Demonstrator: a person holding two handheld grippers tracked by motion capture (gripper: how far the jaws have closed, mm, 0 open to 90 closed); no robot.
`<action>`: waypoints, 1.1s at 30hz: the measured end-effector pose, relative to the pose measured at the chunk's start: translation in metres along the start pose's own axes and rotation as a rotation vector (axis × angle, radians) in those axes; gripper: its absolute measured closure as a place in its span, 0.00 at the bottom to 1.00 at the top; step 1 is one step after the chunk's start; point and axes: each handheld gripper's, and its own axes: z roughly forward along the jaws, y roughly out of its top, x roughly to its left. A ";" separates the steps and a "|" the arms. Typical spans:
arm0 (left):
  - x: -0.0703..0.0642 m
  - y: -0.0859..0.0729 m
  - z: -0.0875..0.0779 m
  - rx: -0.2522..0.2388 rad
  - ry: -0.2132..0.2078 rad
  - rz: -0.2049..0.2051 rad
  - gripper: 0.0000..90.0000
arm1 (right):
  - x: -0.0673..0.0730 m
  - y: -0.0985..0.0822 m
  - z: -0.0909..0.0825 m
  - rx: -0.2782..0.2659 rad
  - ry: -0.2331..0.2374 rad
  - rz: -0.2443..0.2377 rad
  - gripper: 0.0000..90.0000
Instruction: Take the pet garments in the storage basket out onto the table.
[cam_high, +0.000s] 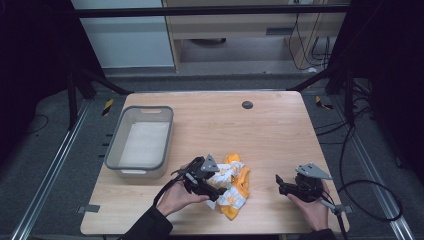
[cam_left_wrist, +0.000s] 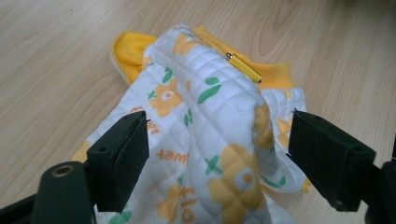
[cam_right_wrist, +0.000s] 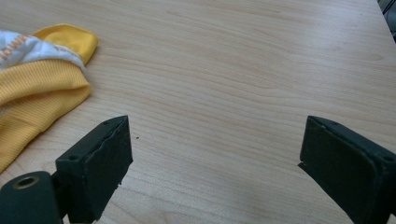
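Wooden table (cam_high: 270, 130): one quilted garment (cam_high: 231, 186), one grey bin (cam_high: 141, 142), two tools.

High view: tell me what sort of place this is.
Probably a lab recording station, not a home: a wooden table sits inside a black metal frame, with floor rails and loose cables around it. On it sit a grey bin and a garment.
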 end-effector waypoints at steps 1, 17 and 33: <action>0.000 -0.001 -0.003 -0.013 0.008 -0.005 0.21 | 0.000 0.000 0.000 0.000 0.000 0.000 0.10; 0.001 -0.045 -0.042 -0.224 0.136 -0.114 0.20 | 0.001 -0.001 0.000 0.001 0.003 -0.006 0.10; 0.012 -0.118 -0.065 -0.223 0.247 -0.212 0.27 | 0.004 -0.002 0.000 -0.002 0.016 -0.014 0.09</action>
